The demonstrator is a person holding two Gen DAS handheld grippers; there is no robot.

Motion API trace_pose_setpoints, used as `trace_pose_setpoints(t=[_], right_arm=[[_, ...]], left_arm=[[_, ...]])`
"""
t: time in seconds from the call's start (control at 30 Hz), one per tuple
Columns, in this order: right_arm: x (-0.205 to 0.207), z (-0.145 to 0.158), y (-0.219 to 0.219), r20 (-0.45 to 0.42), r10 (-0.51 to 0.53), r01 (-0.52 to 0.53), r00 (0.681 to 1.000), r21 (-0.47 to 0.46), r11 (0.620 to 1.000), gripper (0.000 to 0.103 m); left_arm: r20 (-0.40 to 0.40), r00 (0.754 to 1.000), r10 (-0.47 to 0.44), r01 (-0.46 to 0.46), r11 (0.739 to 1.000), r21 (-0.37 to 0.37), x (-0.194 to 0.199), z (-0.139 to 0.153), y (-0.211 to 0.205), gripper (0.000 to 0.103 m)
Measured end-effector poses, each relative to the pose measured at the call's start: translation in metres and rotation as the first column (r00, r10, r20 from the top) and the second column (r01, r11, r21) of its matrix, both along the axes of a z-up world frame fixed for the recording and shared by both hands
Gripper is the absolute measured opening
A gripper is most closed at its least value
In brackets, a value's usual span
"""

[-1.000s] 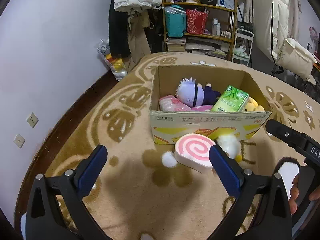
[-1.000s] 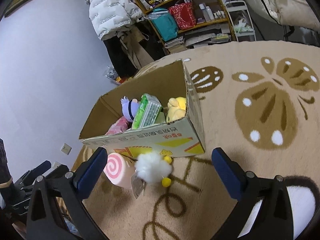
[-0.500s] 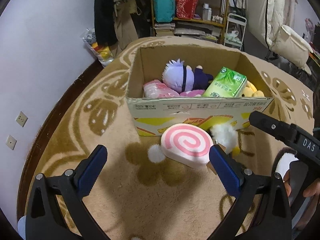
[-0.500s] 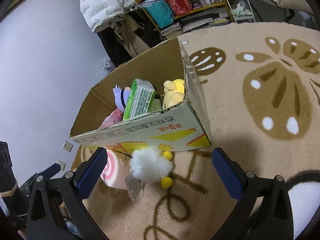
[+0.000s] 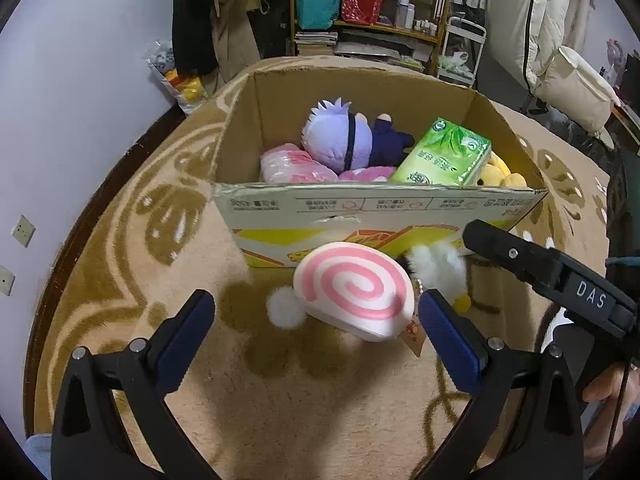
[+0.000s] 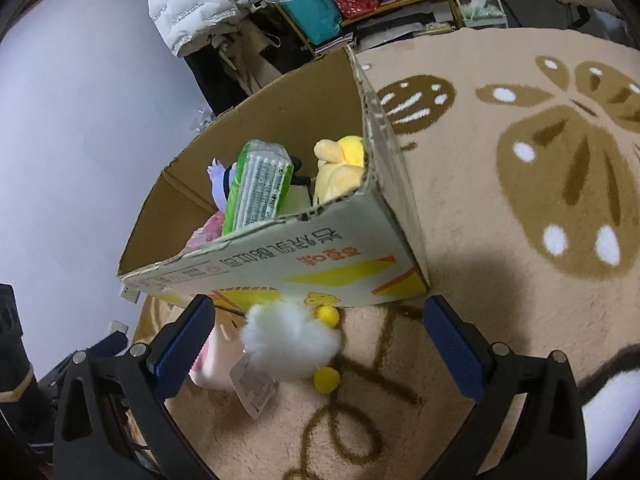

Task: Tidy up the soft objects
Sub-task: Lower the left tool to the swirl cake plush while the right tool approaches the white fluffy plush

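A pink-and-white swirl cushion [image 5: 354, 288] lies on the rug against the front of a cardboard box [image 5: 380, 204]. My left gripper [image 5: 316, 328] is open just short of the cushion, its right pad close to the cushion's edge. Beside the cushion sits a white fluffy plush [image 6: 288, 340] with yellow pompoms and a paper tag. It lies between the open fingers of my right gripper [image 6: 318, 340], nearer the left one. The box [image 6: 280, 256] holds a purple-haired doll [image 5: 340, 140], a pink plush [image 5: 292, 166], a green tissue pack [image 5: 444, 156] and a yellow plush [image 6: 340, 168].
A beige rug [image 6: 520, 208] with brown patterns covers the floor. A lilac wall [image 5: 72, 100] with sockets runs along the left. Shelves [image 5: 372, 8], hanging coats and a white cushioned chair [image 5: 576, 84] stand behind the box. A hand [image 5: 608, 380] holds the right gripper's body [image 5: 560, 280].
Both grippers have moved forward and down toward the box front. The swirl cushion and the white plush look larger and closer. Both stay open.
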State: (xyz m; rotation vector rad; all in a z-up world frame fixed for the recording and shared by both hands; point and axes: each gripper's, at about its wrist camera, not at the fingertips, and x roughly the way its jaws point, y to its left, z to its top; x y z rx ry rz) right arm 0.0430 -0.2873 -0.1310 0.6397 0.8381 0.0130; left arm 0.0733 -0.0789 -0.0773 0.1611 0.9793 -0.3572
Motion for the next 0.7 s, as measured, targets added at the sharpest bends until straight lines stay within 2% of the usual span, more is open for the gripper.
trace_pose_setpoints(t=[0.4,0.6,0.7], right_arm=[[0.016,-0.013,0.005,-0.042,0.035,-0.034,0.998,0.033,0.999,0.103],[0.025,-0.019,0.007,-0.061,0.049,-0.046,0.997,0.036,0.998,0.103],[0.027,-0.020,0.008,-0.063,0.054,-0.052,0.997,0.038,0.998,0.103]], left_arm=[[-0.026,0.999,-0.027,0.027,0.999,0.024,0.007,-0.013,-0.012,0.101],[-0.047,0.998,-0.042,0.042,0.999,-0.001,0.013,-0.019,-0.014,0.101],[-0.050,0.998,-0.047,0.048,0.999,0.009,0.014,-0.022,-0.016,0.101]])
